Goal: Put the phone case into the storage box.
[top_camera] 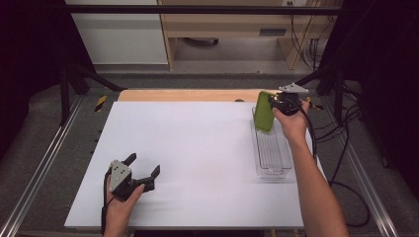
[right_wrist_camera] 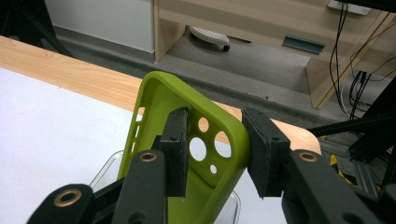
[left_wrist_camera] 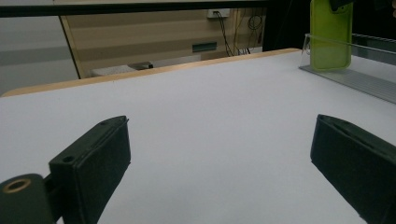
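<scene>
**Green phone case standing in the clear tray, right jaws straddling its top edge**

The right gripper (top_camera: 279, 102) is reaching down at the far end of the clear tray (top_camera: 273, 165), its jaws parted a little with the upper corner of the green phone case (right_wrist_camera: 187, 154) between them. In the right gripper view one pad is sitting inside the case's hollow and the other is touching its outer rim; whether both pads are pressing cannot be told. The left gripper (top_camera: 144, 170) is resting low on the table with its jaws spread wide and nothing between them.

The case is standing nearly upright in the tray's far end, long axis running up and down, camera holes at the top, leaning slightly.

The tray is lying lengthwise on the white table top (top_camera: 197, 148), near its right edge. Beyond the table's wooden far edge, light wooden furniture (top_camera: 232, 24) and hanging cables (top_camera: 309, 44) are showing.
</scene>
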Motion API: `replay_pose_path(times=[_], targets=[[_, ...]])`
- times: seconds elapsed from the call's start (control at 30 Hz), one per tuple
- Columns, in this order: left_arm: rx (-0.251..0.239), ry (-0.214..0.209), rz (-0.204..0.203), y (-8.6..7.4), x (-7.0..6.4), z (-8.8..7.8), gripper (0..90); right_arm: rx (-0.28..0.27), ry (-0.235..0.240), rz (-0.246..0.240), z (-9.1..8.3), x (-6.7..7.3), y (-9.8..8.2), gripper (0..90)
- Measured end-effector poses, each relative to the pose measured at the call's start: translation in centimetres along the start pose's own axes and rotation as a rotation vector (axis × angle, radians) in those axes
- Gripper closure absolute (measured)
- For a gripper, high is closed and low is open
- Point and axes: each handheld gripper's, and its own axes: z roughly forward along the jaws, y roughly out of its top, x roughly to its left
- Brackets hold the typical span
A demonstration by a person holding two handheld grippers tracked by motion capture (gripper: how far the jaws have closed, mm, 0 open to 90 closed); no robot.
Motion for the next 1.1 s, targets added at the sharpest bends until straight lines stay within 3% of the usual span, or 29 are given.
replay_pose_path(times=[0.27,0.67,0.9,1.1], targets=[[0.004,-0.004,0.002,0.0,-0.2,0.1,4.5,-0.009,-0.03,-0.011,0.3,0.3,-0.2,62.0],[-0.002,0.0,-0.005,0.0,0.0,0.0,4.5,-0.032,-0.041,0.014,1.3,0.7,-0.4,60.4],[0.003,-0.008,-0.004,-0.1,-0.2,0.2,4.6,-0.065,-0.088,0.033,1.5,0.8,-0.4,43.5],[0.0,-0.008,-0.003,0.0,-0.2,0.2,4.6,-0.084,-0.097,0.053,1.0,0.8,0.0,31.6]])
